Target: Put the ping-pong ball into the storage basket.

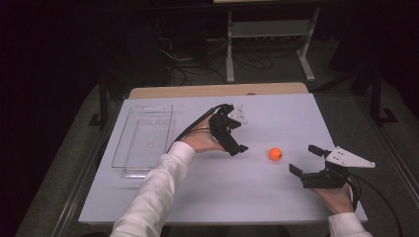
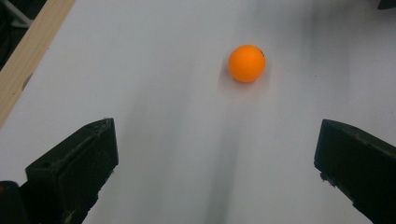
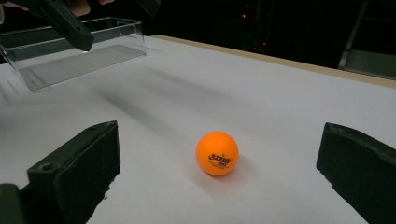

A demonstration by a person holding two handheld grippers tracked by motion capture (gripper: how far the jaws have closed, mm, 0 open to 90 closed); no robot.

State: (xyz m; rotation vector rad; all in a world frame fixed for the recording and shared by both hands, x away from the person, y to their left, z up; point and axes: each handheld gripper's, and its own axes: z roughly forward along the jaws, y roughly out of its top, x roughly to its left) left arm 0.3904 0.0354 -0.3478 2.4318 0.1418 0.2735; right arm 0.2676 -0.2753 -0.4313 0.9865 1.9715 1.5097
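The orange ball (image 1: 275, 154) is being taken as the landmark: it is lying alone on the white table (image 1: 247, 197), between the two grippers and well apart from the clear plastic tray (image 1: 143, 140), which is standing toward the table's left edge. The right gripper (image 1: 305, 159) is being held just to the right of the ball, low over the surface, with its jaws spread wide and nothing between them; in the right gripper view the ball (image 3: 217, 153) is being framed nearly midway between the jaws, a little ahead of them. The left gripper (image 1: 236, 148) is being held to the left of the ball, its jaws likewise apart and empty, and in the left gripper view the ball (image 2: 247, 63) is being seen farther off, ahead and right of centre. The right gripper is being judged the nearer and better aligned, so a short forward advance is probably all that is being called for; being round, the ball is offering no long axis, and it may roll if nudged. The printed mark on the ball is too small to be read, and the tray's far end is being partly hidden behind the left gripper in the right gripper view.
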